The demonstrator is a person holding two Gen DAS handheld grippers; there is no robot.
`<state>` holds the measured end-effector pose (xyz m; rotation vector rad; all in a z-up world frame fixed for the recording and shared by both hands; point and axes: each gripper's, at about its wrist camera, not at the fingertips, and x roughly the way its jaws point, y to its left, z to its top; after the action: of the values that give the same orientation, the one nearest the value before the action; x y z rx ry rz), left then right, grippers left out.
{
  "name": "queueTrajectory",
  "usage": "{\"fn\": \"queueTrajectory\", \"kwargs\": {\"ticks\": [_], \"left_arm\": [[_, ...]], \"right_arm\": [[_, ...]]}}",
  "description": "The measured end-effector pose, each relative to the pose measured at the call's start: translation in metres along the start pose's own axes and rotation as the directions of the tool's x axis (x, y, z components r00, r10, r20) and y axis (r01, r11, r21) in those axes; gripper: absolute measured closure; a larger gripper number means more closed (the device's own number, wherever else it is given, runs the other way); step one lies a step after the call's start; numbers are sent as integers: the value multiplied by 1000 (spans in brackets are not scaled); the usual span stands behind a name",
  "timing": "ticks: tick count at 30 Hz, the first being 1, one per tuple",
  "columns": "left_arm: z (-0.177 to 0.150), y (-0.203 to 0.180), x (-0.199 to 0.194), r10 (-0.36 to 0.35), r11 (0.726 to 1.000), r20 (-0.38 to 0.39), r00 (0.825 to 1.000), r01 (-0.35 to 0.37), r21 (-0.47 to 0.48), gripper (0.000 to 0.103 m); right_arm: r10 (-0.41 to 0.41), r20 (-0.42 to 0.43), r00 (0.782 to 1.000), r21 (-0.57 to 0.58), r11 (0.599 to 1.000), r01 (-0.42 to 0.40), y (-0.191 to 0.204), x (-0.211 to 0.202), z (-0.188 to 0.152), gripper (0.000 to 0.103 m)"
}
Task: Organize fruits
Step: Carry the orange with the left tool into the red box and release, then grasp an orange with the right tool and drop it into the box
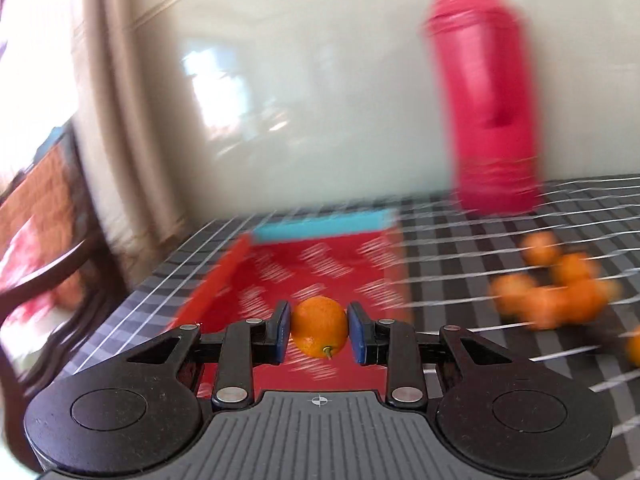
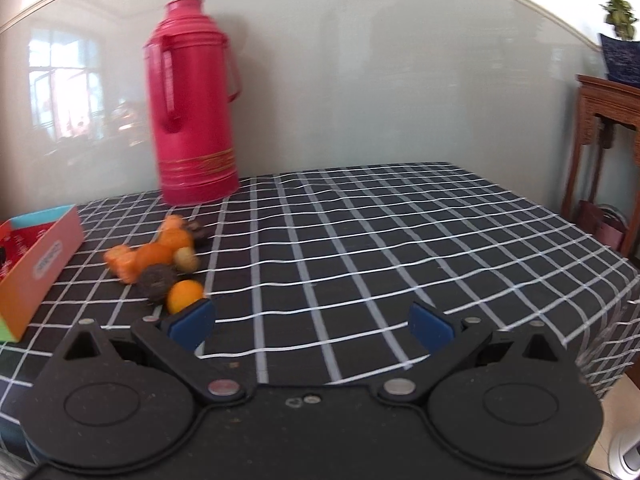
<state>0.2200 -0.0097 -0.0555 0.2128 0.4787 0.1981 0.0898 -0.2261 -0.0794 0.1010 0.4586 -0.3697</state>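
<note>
My left gripper (image 1: 319, 333) is shut on a small orange fruit (image 1: 319, 326), stem end toward the camera, held above the near end of a red box (image 1: 340, 264) with a blue far wall. A blurred heap of orange fruits (image 1: 556, 288) lies on the checked cloth to the right. In the right wrist view my right gripper (image 2: 311, 326) stands open with nothing between its fingers, over the cloth. The fruit pile (image 2: 160, 258), orange pieces with two dark round fruits and a pale one, lies just ahead-left of its left finger. The same box (image 2: 38, 256) is at the far left.
A tall red thermos (image 2: 192, 104) stands at the back of the table by the pale wall (image 2: 380, 80). The black-and-white checked tablecloth (image 2: 380, 240) stretches right to the table edge. A wooden side table (image 2: 604, 128) stands at far right; a dark chair (image 1: 48, 264) at the left.
</note>
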Motion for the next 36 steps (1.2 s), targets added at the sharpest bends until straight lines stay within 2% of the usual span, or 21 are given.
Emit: {"fn": "queueTrajectory", "kwargs": {"ticks": [3,6,9,11,12,14,16,18,20,23,25,27,30,32,36], "left_arm": [[-4,23,21,62,997,-68,996,-64,-41,72],[-7,32,32,107,993,-106,989,-112,-41,72],[-12,46,34,105,991,-163,981,-117,-67,72],[-11,48,34,98,990,-165,981,-113,-80,68],[-10,51,33,77,990,-162,984,-95,-103,61],[-9,57,29,45,986,-144,989,-68,-155,18],[-7,58,19,32,984,-102,994,-50,-171,12],[-7,57,8,44,986,-50,998,-51,-156,9],[-7,62,-1,46,986,-16,999,-48,-162,4],[-8,76,-7,36,979,-3,999,-36,-200,2],[-10,83,-9,40,976,-3,999,-40,-215,2],[-11,88,-11,48,973,-6,999,-48,-226,2],[-14,97,-12,49,969,-11,999,-50,-241,1],[-16,102,-13,54,967,-14,998,-56,-250,1],[-21,115,-14,70,960,-28,997,-75,-270,0]], "right_arm": [[38,-22,999,-25,999,-39,12,5,2,6],[83,-48,995,-35,996,-85,23,13,6,6],[127,-77,989,-67,989,-132,35,26,13,6],[155,-103,982,-98,981,-165,44,38,17,6],[165,-115,980,-109,978,-177,47,45,18,6],[176,-130,976,-119,974,-191,52,56,20,6],[185,-132,974,-121,972,-201,54,64,18,11],[184,-138,973,-115,973,-200,53,69,16,24],[183,-146,972,-103,975,-199,52,74,14,28],[182,-149,972,-96,976,-198,52,78,15,37],[174,-143,974,-106,976,-190,53,80,15,47],[169,-143,975,-111,976,-186,55,82,14,63],[161,-153,975,-119,976,-180,58,85,13,76],[155,-153,976,-129,976,-175,60,85,12,79],[163,-150,975,-136,974,-183,63,82,11,79]]}}
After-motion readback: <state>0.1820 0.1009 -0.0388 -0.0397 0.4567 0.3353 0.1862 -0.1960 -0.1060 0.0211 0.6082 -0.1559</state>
